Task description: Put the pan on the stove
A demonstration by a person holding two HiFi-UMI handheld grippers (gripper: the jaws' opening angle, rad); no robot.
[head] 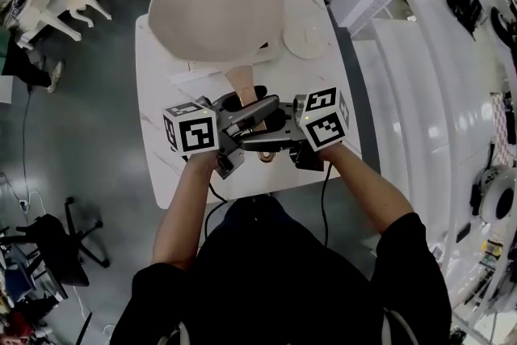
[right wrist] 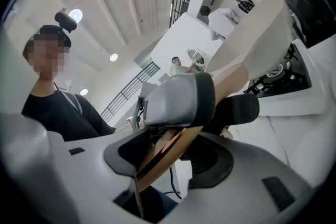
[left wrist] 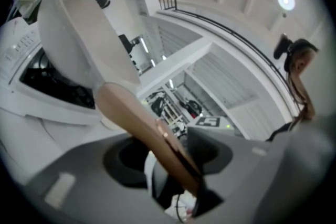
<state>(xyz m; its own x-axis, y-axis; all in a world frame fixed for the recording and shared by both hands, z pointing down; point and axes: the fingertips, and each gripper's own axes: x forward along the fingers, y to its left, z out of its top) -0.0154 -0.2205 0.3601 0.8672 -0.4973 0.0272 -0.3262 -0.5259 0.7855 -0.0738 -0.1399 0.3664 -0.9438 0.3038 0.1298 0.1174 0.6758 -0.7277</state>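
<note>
Step in hand: by my judgement, setting the pan (head: 216,8) down on the stove (right wrist: 286,78); not yet done
How to do it well: level the pan first, since it tilts now; keep both claws firm so the heavy bowl end cannot dip; bring the base over the burner; lower slowly; let go only once it sits flat
Left claw (head: 250,113): closed on the wooden handle (head: 241,83), nearer the bowl
Right claw (head: 262,140): closed on the same handle nearer its end, just beside the left claw
Where the pan is: upper middle of the head view, over the stove at the far end of the white desk (head: 161,133); whether its base touches the burner I cannot tell
How the pan looks: deep, round, cream-coloured and matt; empty as far as shown; flat light-brown handle, widest near the bowl
</note>
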